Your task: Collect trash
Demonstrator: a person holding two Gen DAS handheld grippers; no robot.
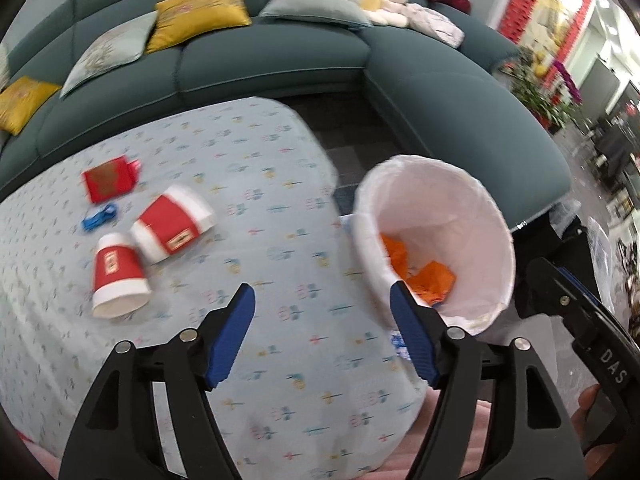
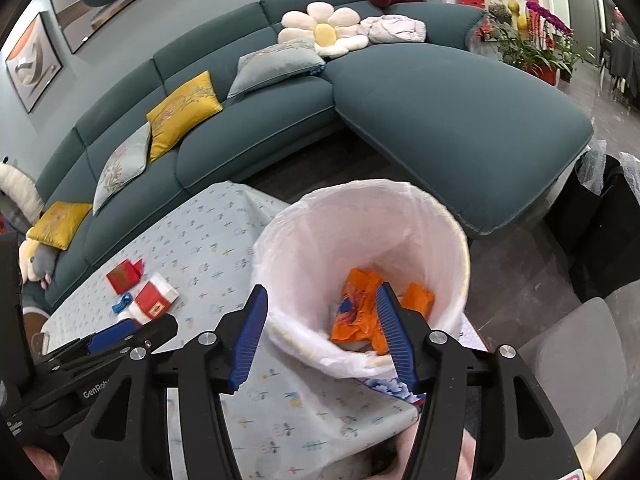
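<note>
Both grippers hang with nothing between their blue pads. The left gripper (image 1: 322, 320) has its fingers spread wide above the patterned tablecloth (image 1: 280, 208), and the right gripper (image 2: 320, 322) is spread just as wide, poised over the mouth of the one waste bin (image 2: 456, 240), which is lined with a white bag and stands at the table's edge. From the right wrist view, the left gripper's black body shows low on the left, beside the trash on the cloth.

Inside the bin lie crumpled orange wrappers (image 2: 360, 312); I count at least two pieces, one with a bit of blue print, though the heap is too bunched to count surely.

On the cloth, well apart from the bin, four pieces of trash lie close together: two red-and-white paper cups, the nearer cup (image 1: 116, 276) tipped with its open mouth toward the gripper and the farther cup (image 1: 172, 224) lying on its side, touching it; one small blue scrap (image 1: 98, 216) just beside them; and one flat red packet (image 1: 110, 178) beyond that.

Behind the table runs one teal corner sofa (image 2: 440, 120).
</note>
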